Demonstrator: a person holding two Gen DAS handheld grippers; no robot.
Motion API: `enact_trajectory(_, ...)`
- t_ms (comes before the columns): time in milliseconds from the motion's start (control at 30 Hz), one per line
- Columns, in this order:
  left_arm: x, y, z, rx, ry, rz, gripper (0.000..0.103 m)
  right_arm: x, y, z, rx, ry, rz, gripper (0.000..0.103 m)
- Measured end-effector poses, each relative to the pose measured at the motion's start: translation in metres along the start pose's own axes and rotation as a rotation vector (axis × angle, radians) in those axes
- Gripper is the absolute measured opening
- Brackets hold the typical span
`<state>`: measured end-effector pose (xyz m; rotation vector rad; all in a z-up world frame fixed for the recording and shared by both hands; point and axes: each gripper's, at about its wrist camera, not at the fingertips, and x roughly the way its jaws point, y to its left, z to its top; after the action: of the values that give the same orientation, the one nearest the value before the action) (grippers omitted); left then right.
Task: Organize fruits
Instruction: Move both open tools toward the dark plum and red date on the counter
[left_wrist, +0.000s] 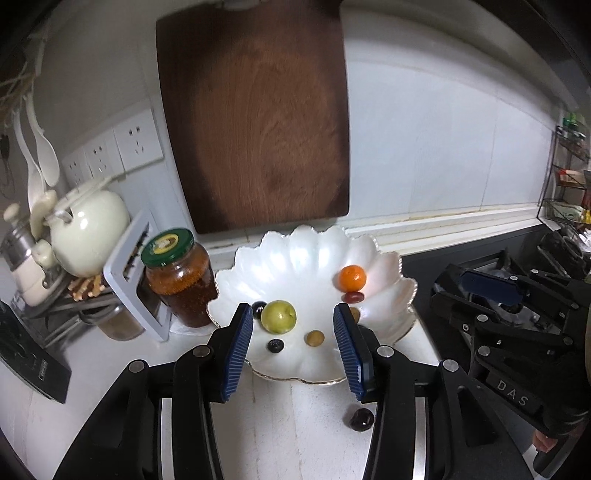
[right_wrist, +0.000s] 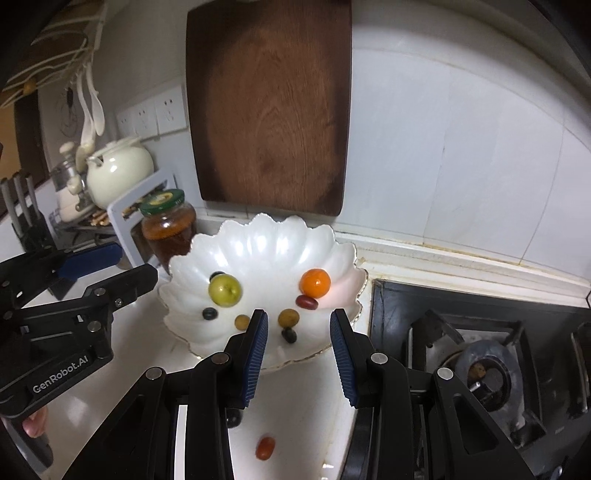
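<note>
A white scalloped dish (left_wrist: 314, 251) (right_wrist: 266, 240) holds a green fruit (left_wrist: 278, 316) (right_wrist: 224, 290), an orange fruit (left_wrist: 352, 277) (right_wrist: 314, 283), a dark red fruit (left_wrist: 353, 297) (right_wrist: 306, 302), tan fruits (left_wrist: 315, 338) (right_wrist: 288, 316) and small dark berries (left_wrist: 275, 345) (right_wrist: 209, 314). On the white counter in front lie a dark berry (left_wrist: 360, 419) (right_wrist: 233, 418) and a small red fruit (right_wrist: 265, 447). My left gripper (left_wrist: 293, 347) is open and empty over the dish's near rim. My right gripper (right_wrist: 298, 350) is open and empty at the dish's near right rim.
A wooden cutting board (left_wrist: 255, 110) leans on the wall behind the dish. A green-lidded jar (left_wrist: 179, 277), a white rack and a cream teapot (left_wrist: 86, 232) stand left. A gas stove (right_wrist: 480, 362) lies right. A knife block (right_wrist: 26, 221) is far left.
</note>
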<state>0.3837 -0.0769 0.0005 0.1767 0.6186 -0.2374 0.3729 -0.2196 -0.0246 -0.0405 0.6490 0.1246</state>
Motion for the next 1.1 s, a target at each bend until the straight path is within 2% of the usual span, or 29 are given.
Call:
enact_trajectory(433, -0.052, -0.003, -0.022, 0.015, -0.076, -0.042, 0.046, -0.052, 0.012, -0.026, -0.005, -0.075, 0.008, 0.036)
enact_trajectory(767, -0.064, -0.005, -0.048, 0.031, -0.083, -0.087, 0.046, -0.068, 0.024, -0.051, -0.016, -0.085, 0.0, 0.036)
enact_trajectory(1100, -0.055, -0.009, -0.07, 0.04, -0.05, -0.151, 0.047, -0.059, 0.027, -0.075, 0.032, -0.039, 0.022, 0.036)
